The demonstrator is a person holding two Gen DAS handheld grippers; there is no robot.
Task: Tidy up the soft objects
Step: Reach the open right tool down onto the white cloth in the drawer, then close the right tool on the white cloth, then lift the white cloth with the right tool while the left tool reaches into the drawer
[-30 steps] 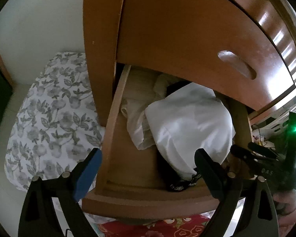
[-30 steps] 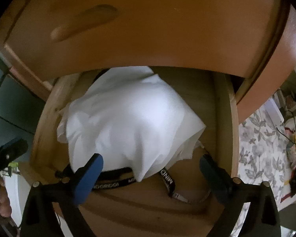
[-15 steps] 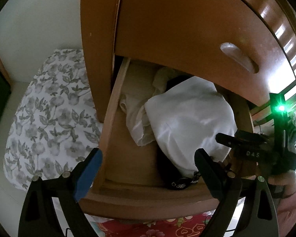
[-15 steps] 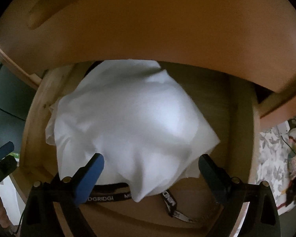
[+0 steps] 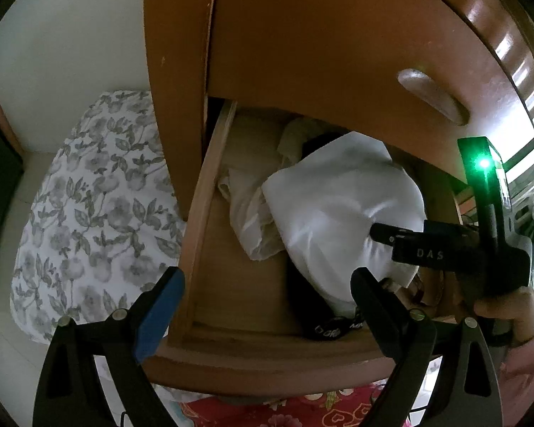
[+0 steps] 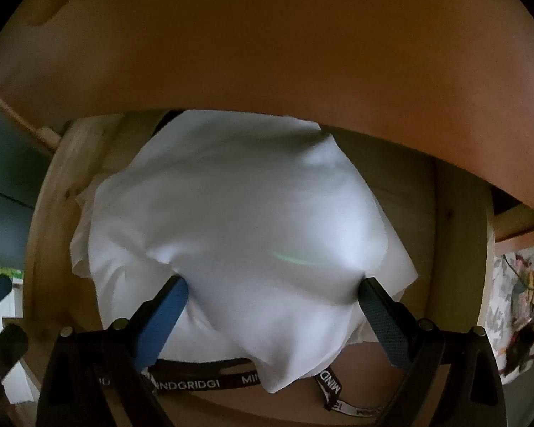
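A puffy white cloth bundle (image 5: 341, 210) (image 6: 238, 220) lies in an open wooden drawer (image 5: 203, 235) (image 6: 50, 192). My right gripper (image 6: 272, 286) is open, its fingertips pressed into the near side of the bundle, dimpling it. In the left wrist view that right gripper (image 5: 384, 233) comes in from the right, held by a hand (image 5: 505, 311). A thinner white fabric (image 5: 245, 210) lies crumpled left of the bundle. A black printed strap (image 6: 199, 382) (image 5: 329, 329) sticks out under the bundle. My left gripper (image 5: 267, 284) hangs open above the drawer's front edge, holding nothing.
Above the drawer is a closed drawer front with a recessed handle (image 5: 430, 96). A bed with a grey floral sheet (image 5: 92, 210) lies left of the cabinet. Red patterned fabric (image 5: 277, 409) shows below the drawer. Cluttered items (image 6: 519, 306) sit at the right.
My right gripper has moved forward into the drawer until its open fingers press into the white bundle. The left gripper has barely shifted.
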